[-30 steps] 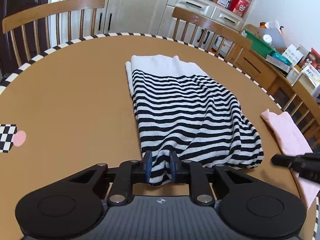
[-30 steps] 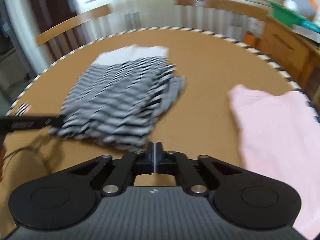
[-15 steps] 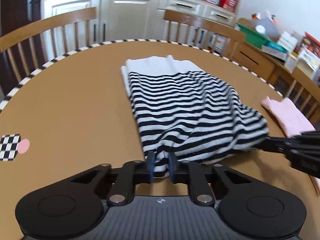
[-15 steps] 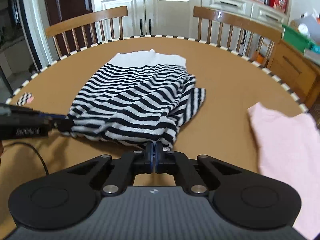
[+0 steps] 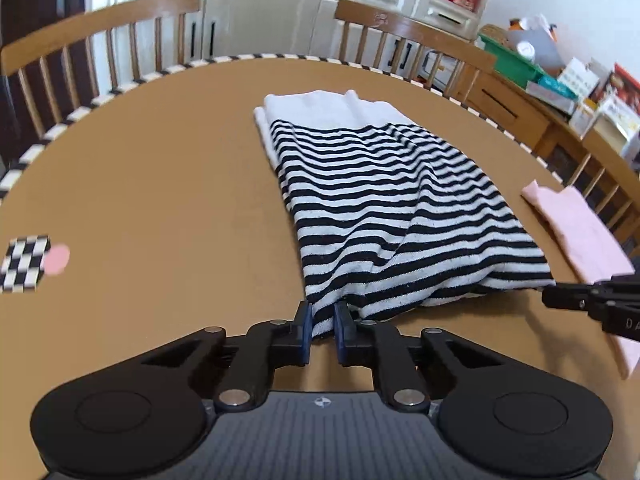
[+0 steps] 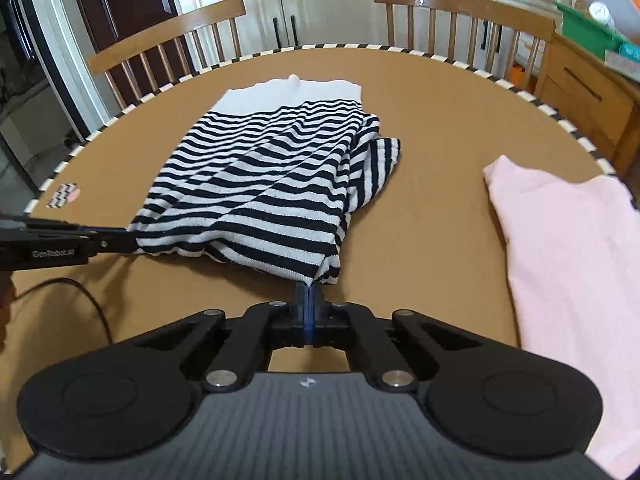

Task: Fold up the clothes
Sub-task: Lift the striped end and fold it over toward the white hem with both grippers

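Note:
A black-and-white striped garment (image 5: 384,208) with a white far band lies lengthwise on the round brown table (image 5: 160,184); it also shows in the right wrist view (image 6: 272,184). My left gripper (image 5: 321,320) is shut on its near left corner, lifted slightly. My right gripper (image 6: 307,292) is shut on its near right corner. Each gripper shows in the other's view: the right one (image 5: 592,300) and the left one (image 6: 76,240). A striped sleeve (image 6: 380,160) sticks out on the right side.
A pink garment (image 6: 572,256) lies on the table to the right, also in the left wrist view (image 5: 580,232). A checkered marker (image 5: 28,262) is at the left. Wooden chairs (image 6: 168,36) ring the far edge. A cluttered sideboard (image 5: 532,92) stands right.
The right gripper swung in from the right and took hold of the near right corner. Both near corners now sit lifted and pulled taut toward me.

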Tool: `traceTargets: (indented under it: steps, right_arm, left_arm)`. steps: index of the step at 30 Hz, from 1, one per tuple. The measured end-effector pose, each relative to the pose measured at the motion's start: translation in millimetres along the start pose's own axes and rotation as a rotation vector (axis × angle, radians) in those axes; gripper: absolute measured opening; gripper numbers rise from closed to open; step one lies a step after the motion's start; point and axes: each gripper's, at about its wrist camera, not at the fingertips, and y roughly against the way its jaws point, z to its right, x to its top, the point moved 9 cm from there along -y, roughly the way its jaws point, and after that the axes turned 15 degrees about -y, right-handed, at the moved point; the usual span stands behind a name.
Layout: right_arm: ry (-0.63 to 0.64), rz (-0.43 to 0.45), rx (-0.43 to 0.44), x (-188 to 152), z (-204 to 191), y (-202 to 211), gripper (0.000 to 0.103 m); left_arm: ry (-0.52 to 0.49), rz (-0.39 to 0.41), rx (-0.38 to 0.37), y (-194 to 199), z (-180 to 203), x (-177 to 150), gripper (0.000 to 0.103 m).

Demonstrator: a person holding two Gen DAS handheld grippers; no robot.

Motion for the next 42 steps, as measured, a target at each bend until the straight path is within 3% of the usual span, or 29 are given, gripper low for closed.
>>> traceTargets:
  steps: [4,6,8,11,12,13,15,20,21,22,23,25,30,35,37,42]
  right_arm:
    - [-0.075,-0.036,0.062,3.3,3.7,-5.0,0.006]
    - [-0.061,-0.024,0.037,10.9,8.1,1.6,0.010]
    - [-0.041,-0.008,0.005,19.3,12.8,9.6,0.010]
    - [-0.012,0.017,-0.043,31.9,19.9,21.9,0.025]
    - [-0.015,0.049,-0.045,42.8,19.2,21.6,0.038]
    - [-0.023,0.087,-0.042,55.6,17.8,20.2,0.039]
    - [-0.003,0.130,-0.024,75.6,6.9,7.1,0.037]
    - [0.007,0.112,-0.030,90.6,-8.1,-36.8,0.035]
    - [0.008,0.107,-0.031,93.3,-10.9,-45.6,0.031]
    - [-0.003,0.096,-0.027,92.8,-10.8,-51.8,0.015]
    - [-0.018,0.083,-0.021,91.3,-9.8,-57.3,0.008]
    - [-0.037,0.075,-0.034,89.4,-4.5,-62.6,0.002]
    - [-0.065,0.093,-0.065,90.7,10.9,-54.8,0.001]
    - [-0.058,0.046,-0.068,81.8,12.3,-66.7,0.002]
    - [-0.062,0.048,-0.062,83.1,12.3,-64.3,0.007]
    - [-0.075,0.062,-0.047,92.1,12.0,-52.1,0.013]
  left_arm:
    - [0.040,0.001,-0.046,1.2,-1.2,-0.5,0.015]
    - [0.064,-0.019,-0.073,4.4,-3.9,-1.8,0.032]
    - [0.101,-0.028,-0.086,13.7,-12.2,0.3,0.042]
    - [0.125,0.049,-0.049,23.4,-33.0,24.5,0.045]
    - [0.112,0.078,-0.023,17.8,-39.5,37.6,0.045]
    - [0.096,0.108,0.005,11.1,-45.7,51.3,0.045]
    - [0.065,0.129,0.056,-12.5,-52.4,74.7,0.040]
    - [-0.088,0.096,0.125,-65.9,-39.9,106.3,0.040]
    - [-0.122,0.071,0.135,-75.8,-36.5,107.2,0.037]
    - [-0.150,0.050,0.148,-83.8,-35.2,106.5,0.031]
    - [-0.177,0.030,0.162,-91.6,-34.3,105.6,0.019]
    - [-0.237,0.032,0.193,-96.3,-35.0,106.6,0.007]
    - [-0.215,0.042,0.210,-93.2,-50.7,107.8,0.005]
    - [-0.214,0.055,0.229,-90.5,-53.5,107.6,0.006]
    - [-0.191,0.060,0.212,-87.3,-54.1,107.9,0.006]
    - [-0.154,0.042,0.175,-78.0,-57.3,109.3,0.020]
